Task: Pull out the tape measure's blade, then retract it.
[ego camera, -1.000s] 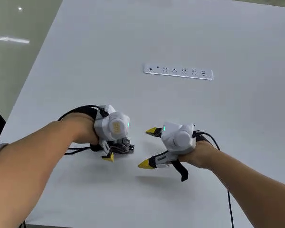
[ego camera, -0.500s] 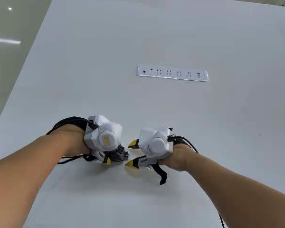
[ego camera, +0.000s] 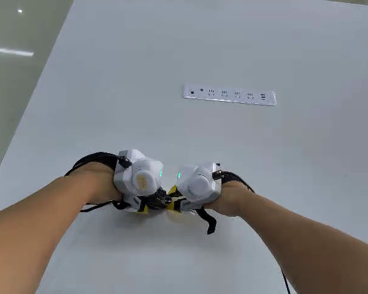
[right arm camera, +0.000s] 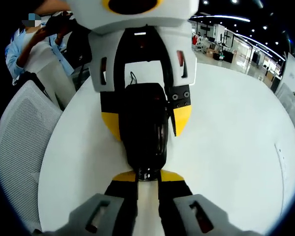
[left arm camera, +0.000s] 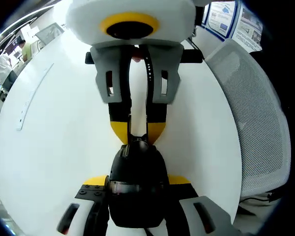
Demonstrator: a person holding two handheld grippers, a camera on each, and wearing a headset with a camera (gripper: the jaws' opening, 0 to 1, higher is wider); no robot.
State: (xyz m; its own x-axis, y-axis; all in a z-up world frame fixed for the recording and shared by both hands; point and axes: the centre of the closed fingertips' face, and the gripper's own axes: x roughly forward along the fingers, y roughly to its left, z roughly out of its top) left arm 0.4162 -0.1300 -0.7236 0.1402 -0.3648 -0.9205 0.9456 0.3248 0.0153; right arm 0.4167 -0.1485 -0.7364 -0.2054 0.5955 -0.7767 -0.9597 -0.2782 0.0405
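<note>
Lying flat on the white table (ego camera: 141,73), a white power strip (ego camera: 229,95) is well apart from the work and blocks nothing. A black cable (ego camera: 89,160) loops around the left hand (ego camera: 102,182), and a short black strap (ego camera: 208,222) hangs under the right hand (ego camera: 233,199). In the left gripper view a grey mesh chair (left arm camera: 258,123) stands beside the table edge, and in the right gripper view a person (right arm camera: 39,46) stands behind a similar chair. The tape measure (ego camera: 159,198), a small black case, is low in the head view, just between the two grippers and partly hidden by their white bodies. The left gripper (ego camera: 145,207) holds this case between its yellow-tipped jaws, which are spread about as wide as the case. The right gripper (ego camera: 171,204) faces it nose to nose; its jaws are narrow, almost together, and they pinch the blade tip (right arm camera: 146,174) at the mouth of the case. No length of blade is visible between them. Compared with one second ago, the right gripper has come in from the right, where it was apart from the case with its jaws wide; half a second ago it was near but still spread. The left gripper has kept its hold on the case all this time.
</note>
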